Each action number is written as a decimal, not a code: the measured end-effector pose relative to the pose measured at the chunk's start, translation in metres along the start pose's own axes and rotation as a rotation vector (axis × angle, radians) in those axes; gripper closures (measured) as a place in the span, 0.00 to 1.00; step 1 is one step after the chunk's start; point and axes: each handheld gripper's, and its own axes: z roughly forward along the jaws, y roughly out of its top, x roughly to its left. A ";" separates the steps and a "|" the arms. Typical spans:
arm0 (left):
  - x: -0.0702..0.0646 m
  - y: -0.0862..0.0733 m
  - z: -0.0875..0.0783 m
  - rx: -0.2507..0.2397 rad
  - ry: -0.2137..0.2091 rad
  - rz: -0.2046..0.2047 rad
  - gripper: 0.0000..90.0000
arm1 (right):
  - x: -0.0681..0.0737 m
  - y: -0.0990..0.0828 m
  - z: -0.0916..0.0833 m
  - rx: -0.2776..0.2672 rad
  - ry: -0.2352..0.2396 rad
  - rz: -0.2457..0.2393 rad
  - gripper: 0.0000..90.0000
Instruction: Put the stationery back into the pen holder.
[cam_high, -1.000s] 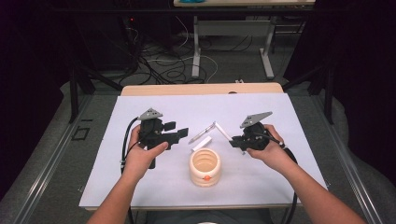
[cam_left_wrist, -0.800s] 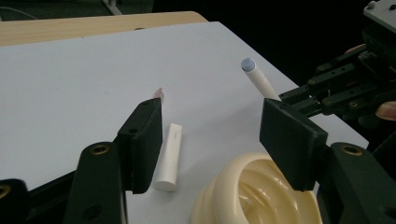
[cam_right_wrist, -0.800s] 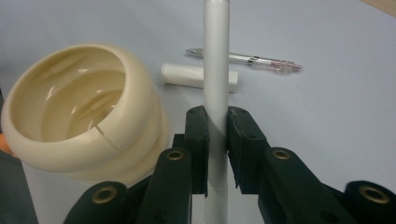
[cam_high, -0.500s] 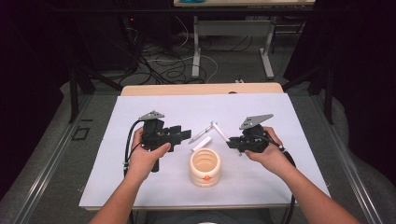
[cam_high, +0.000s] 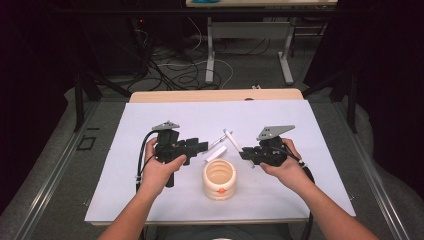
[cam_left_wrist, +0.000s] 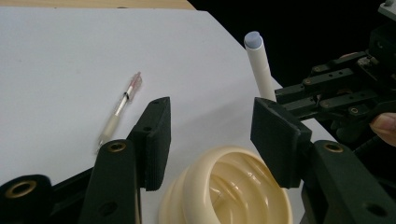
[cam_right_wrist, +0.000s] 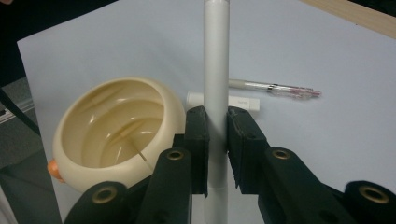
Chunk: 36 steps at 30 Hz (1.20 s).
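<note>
My right gripper (cam_right_wrist: 216, 126) is shut on a white tube-shaped pen (cam_right_wrist: 216, 70), which sticks out past its jaws. In the high view the right gripper (cam_high: 245, 154) holds this white pen (cam_high: 231, 140) slanting up and left, just above the cream cup (cam_high: 219, 179). My left gripper (cam_left_wrist: 210, 121) hovers over the cup (cam_left_wrist: 229, 191) with its jaws apart and nothing between them; they have just been closing. It faces the right gripper (cam_left_wrist: 336, 93) and the white pen's tip (cam_left_wrist: 259, 60). In the high view the left gripper (cam_high: 202, 146) sits left of the cup.
A thin clear pen (cam_left_wrist: 119, 109) lies on the white sheet (cam_high: 150, 200) behind the cup. A short white cap (cam_right_wrist: 243, 101) rests beside the clear pen (cam_right_wrist: 275, 87). The cup (cam_right_wrist: 116, 130) is hollow, with an orange dot on its side. The dark floor drops off around the table.
The left gripper's jaws stand narrower than a second ago. Both hands have stayed almost in place, and the white pen is still held by the right gripper.
</note>
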 end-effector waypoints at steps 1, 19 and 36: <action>0.000 0.000 0.001 0.003 -0.005 0.006 0.54 | 0.001 0.000 0.000 -0.005 0.002 0.002 0.88; -0.006 -0.001 0.007 -0.039 -0.043 -0.030 0.57 | 0.013 0.000 0.000 -0.141 0.066 0.093 0.88; -0.026 0.017 0.023 -0.080 -0.111 -0.057 0.64 | 0.021 0.008 0.007 -0.208 0.110 0.139 0.88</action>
